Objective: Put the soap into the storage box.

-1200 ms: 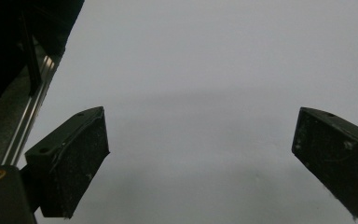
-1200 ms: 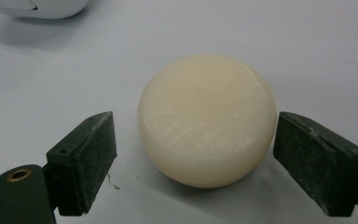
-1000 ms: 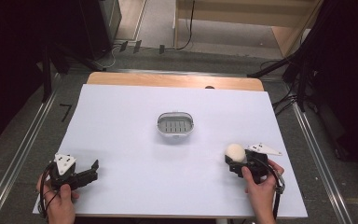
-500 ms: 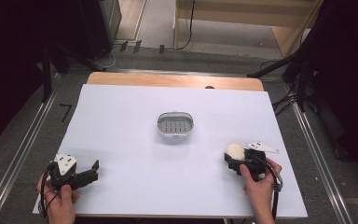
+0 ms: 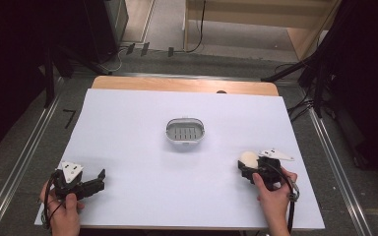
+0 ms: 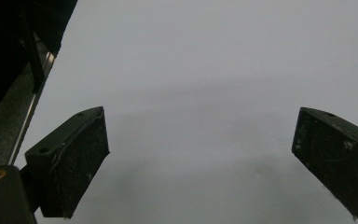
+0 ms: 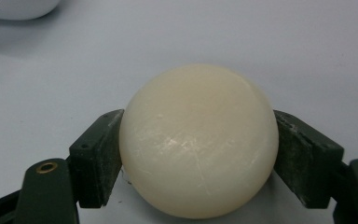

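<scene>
At four o'clock on the white table (image 5: pixel 142 128), my right gripper (image 5: pixel 248 164) pinches the round cream soap bar (image 7: pixel 198 140) from both sides. Toward ten o'clock from it stands the soap dish (image 5: pixel 185 132). At seven o'clock, my left gripper (image 5: pixel 100 178) rests spread wide.

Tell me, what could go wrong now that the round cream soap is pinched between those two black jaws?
The soap is smooth and rounded, and the right hand-held gripper presses only its two sides, so it might squirt out when lifted. The soap dish sits well away across the table, so a loose hold could drop the soap along the way. The dish is small, so a careless release might miss it.
</scene>
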Demonstrator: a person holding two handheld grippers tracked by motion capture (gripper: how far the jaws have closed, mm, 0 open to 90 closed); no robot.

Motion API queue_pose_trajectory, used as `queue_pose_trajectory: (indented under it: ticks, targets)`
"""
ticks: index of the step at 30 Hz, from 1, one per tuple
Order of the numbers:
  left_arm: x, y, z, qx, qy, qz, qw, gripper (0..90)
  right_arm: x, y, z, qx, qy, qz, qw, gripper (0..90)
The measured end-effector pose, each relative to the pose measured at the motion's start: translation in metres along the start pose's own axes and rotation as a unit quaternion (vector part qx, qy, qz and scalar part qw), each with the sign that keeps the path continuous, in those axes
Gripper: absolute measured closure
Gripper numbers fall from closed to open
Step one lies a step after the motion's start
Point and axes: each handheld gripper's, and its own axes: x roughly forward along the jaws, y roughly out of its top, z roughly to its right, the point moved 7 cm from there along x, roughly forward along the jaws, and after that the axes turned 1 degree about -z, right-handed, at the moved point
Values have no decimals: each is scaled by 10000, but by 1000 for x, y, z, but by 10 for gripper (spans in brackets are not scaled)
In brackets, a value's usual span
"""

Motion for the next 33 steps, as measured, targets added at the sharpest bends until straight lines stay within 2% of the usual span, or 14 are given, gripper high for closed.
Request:
queue_pose_trajectory:
  ticks: [3, 7, 16, 17, 23, 33]
  targets:
    - [0, 0, 0, -3, 11, 9, 10000, 44, -1, 1, -2, -41, 19, 7, 10000, 243]
    - [0, 0, 0, -6, 3, 28, 10000, 44, -4, 3, -5, 21, 134, 10, 9999, 243]
    - [-1, 0, 1, 3, 1, 31, 10000, 45, -8, 20, -24, -134, 296, 52, 9995, 243]
    - [-1, 0, 1, 7, 2, 38, 10000, 45, -7, 24, -29, -194, 335, 49, 9992, 243]
    - [-1, 0, 1, 6, -4, 55, 10000, 44, -3, 31, -38, -247, 398, 12, 9989, 244]
    - [-1, 0, 1, 35, -2, 35, 10000, 45, 3, 42, -49, -241, 468, 36, 9986, 243]
